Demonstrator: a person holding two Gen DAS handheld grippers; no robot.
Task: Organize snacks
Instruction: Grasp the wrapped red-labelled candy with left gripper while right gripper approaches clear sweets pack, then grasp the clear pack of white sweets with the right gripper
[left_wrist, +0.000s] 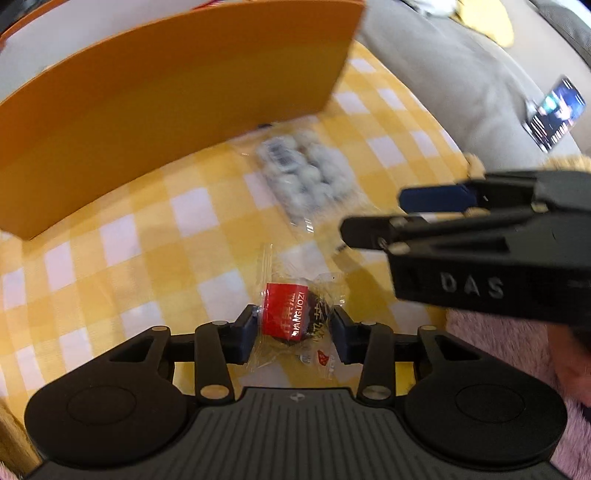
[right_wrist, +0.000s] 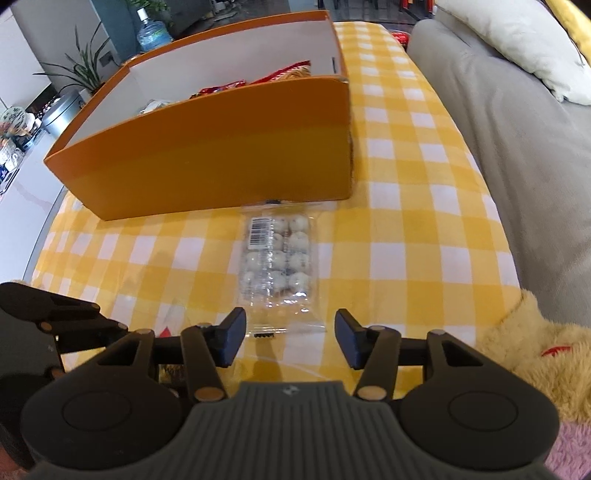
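A small clear-wrapped snack with a red label (left_wrist: 286, 314) sits between the fingers of my left gripper (left_wrist: 295, 328), which is shut on it just above the yellow checked tablecloth (left_wrist: 147, 236). A clear pack of white round sweets (left_wrist: 306, 177) lies on the cloth in front of the orange box (left_wrist: 166, 122); in the right wrist view the pack (right_wrist: 277, 258) lies just ahead of my open, empty right gripper (right_wrist: 290, 338). The orange box (right_wrist: 221, 162) holds several red snack packets (right_wrist: 258, 79). The right gripper also shows in the left wrist view (left_wrist: 373, 214).
A grey sofa (right_wrist: 517, 129) with a cream cushion (right_wrist: 517, 44) runs along the right. A phone (left_wrist: 554, 114) lies on it. A yellow plush toy (right_wrist: 524, 350) sits at the table's near right corner, over a pink fluffy cloth (left_wrist: 509, 350). Plants and a water bottle stand far left.
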